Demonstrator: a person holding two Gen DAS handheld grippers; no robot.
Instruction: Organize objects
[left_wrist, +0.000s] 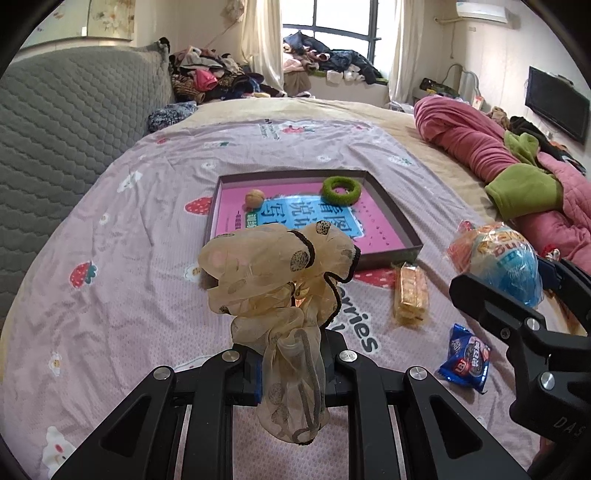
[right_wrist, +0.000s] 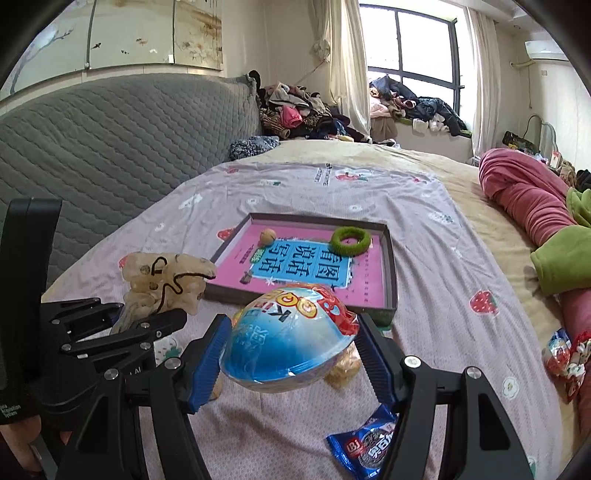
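Observation:
My left gripper (left_wrist: 291, 369) is shut on a beige sheer scrunchie (left_wrist: 280, 273) with black trim, which bunches above the fingers and hangs below them. The right wrist view shows that gripper (right_wrist: 140, 314) and scrunchie (right_wrist: 166, 280) at the left. My right gripper (right_wrist: 291, 354) is shut on a blue egg-shaped toy pack (right_wrist: 288, 339), its blue pads pressing both sides. From the left wrist, the egg (left_wrist: 506, 266) and right gripper (left_wrist: 517, 284) are at the right. Beyond both lies a shallow dark box (left_wrist: 399, 225) with a pink book, a green fuzzy ring (left_wrist: 341, 189) and a small tan ball (left_wrist: 255, 197) inside.
On the strawberry-print sheet lie a wafer pack (left_wrist: 410, 295) and a blue biscuit packet (left_wrist: 467, 356) beside the box. A pink and green quilt (left_wrist: 480, 140) is heaped at the right, a grey padded headboard (left_wrist: 66, 122) at the left. Another wrapped snack (right_wrist: 565, 350) lies by the quilt.

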